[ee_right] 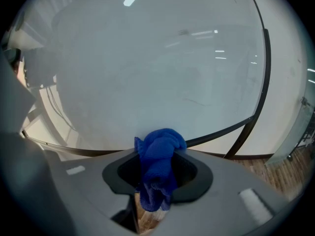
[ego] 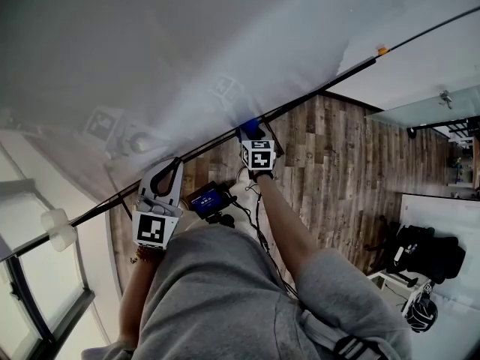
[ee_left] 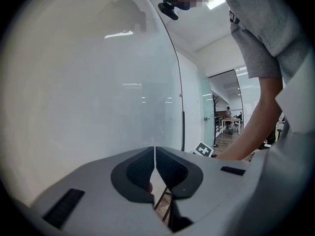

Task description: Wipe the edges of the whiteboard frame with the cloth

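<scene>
Wood-plank floor (ego: 337,156) fills the lower part of the head view, and the big whiteboard (ego: 187,51) slants across the top with its thin dark frame (ego: 352,70) running along the bottom edge.

I have the right tongs (ego: 251,132) clamped on the bunched blue cloth (ee_right: 158,156). A wad sticks out ahead of the tips, so fabric rather than plastic meets the board. In the right gripper view that wad sits right on the bottom rail. It looks like it is touching, though I can't be sure of the pressure.

The left tongs (ee_left: 155,163) are closed with nothing between them. They are parked just beside the same rail, further to my left, and I'd judge them to be out of the way rather than working.

Along the rail to my left there is a white block (ego: 58,229) fixed on the frame, and far the other way a small orange tab (ego: 382,49). I judge either could snag the cloth on a long stroke.

Below my arms a small device with a blue screen (ego: 210,199) and its cable (ego: 259,227) hang near the right forearm. A dark bag (ego: 427,253) lies well apart on the floor.
</scene>
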A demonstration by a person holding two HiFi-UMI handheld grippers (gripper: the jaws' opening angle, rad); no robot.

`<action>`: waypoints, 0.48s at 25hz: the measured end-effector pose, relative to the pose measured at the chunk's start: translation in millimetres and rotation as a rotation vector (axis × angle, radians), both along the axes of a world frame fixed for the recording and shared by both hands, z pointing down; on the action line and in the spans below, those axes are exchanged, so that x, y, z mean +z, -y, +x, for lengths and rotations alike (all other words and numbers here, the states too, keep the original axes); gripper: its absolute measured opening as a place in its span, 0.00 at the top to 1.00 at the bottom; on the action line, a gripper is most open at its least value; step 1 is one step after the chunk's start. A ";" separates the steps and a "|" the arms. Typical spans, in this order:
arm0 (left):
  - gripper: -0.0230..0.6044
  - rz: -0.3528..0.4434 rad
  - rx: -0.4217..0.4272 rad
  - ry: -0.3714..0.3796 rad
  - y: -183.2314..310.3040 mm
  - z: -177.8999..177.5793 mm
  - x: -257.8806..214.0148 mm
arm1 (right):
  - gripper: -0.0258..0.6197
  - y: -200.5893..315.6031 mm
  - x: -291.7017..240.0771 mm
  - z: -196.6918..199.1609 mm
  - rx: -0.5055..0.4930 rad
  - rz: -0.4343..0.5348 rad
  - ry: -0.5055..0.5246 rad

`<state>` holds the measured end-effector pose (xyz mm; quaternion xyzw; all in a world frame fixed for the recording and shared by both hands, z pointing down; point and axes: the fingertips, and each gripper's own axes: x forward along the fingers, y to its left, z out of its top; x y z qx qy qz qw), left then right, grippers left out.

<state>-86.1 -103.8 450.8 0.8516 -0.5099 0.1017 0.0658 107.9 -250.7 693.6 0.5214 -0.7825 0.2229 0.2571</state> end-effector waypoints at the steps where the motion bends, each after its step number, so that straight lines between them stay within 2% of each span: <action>1: 0.93 0.007 -0.003 -0.003 -1.1 -1.1 -0.2 | 0.74 -0.9 -0.9 -0.8 -0.001 0.000 0.001; 12: 0.93 0.007 -0.013 -0.008 -10.2 -14.0 -1.8 | 0.74 -6.7 -1.8 -15.2 -0.010 0.002 0.000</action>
